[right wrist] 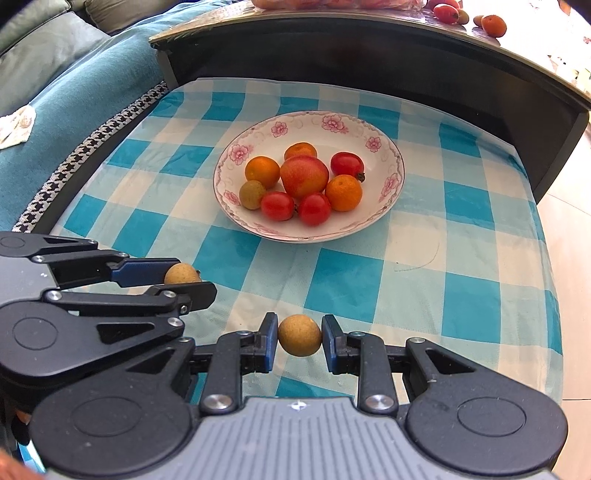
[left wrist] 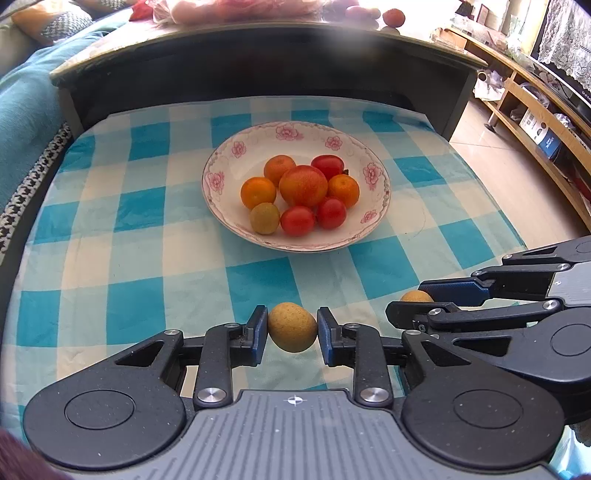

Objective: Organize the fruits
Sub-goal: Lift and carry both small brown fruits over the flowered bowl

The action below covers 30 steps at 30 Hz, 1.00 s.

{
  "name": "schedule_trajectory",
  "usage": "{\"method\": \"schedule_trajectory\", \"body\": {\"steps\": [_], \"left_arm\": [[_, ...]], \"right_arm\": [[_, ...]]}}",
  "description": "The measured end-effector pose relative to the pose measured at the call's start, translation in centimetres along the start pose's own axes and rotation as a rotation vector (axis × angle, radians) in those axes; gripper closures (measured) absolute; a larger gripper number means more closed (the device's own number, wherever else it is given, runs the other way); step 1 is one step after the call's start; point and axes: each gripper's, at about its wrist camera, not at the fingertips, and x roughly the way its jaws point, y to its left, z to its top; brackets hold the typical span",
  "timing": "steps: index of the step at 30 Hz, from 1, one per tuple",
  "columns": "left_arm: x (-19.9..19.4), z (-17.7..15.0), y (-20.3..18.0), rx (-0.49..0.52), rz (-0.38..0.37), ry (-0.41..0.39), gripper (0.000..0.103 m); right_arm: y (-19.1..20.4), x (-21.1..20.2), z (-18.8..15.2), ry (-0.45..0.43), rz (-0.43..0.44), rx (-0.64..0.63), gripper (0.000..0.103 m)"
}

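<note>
A white flowered plate (left wrist: 229,147) (right wrist: 384,155) sits mid-cloth with several fruits: small oranges, red tomatoes, a big red-orange fruit (left wrist: 303,184) (right wrist: 303,175) and a brownish-green one. My left gripper (left wrist: 292,329) (right wrist: 184,282) is shut on a small yellow-brown fruit (left wrist: 291,326) (right wrist: 181,274), held above the near part of the cloth. Beside it on the right, my right gripper (right wrist: 300,336) (left wrist: 412,299) is shut on a second yellow-brown fruit (right wrist: 299,335) (left wrist: 416,296). Both grippers are on the near side of the plate, apart from it.
A blue-and-white checked cloth (left wrist: 129,258) covers the low surface. A dark raised table edge (left wrist: 258,55) runs behind it, with more fruit (right wrist: 493,25) on top. A teal sofa (right wrist: 92,81) lies left; wooden shelving (left wrist: 535,110) and tiled floor lie right.
</note>
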Motion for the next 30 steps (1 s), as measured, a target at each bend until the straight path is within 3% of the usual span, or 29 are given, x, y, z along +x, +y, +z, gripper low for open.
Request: {"method": "schedule_trajectory", "body": {"steps": [15,30], "left_arm": [[-0.3,1.5,0.0,0.008,0.020,-0.045,0.068],[0.1,4.8,0.5,0.005,0.024,-0.090,0.068]], "right_arm": [[-0.1,0.0,1.1,-0.018,-0.019,0.003,0.075],[-1.3,0.0,4.3,-0.066,-0.026,0.028,0.075]]}}
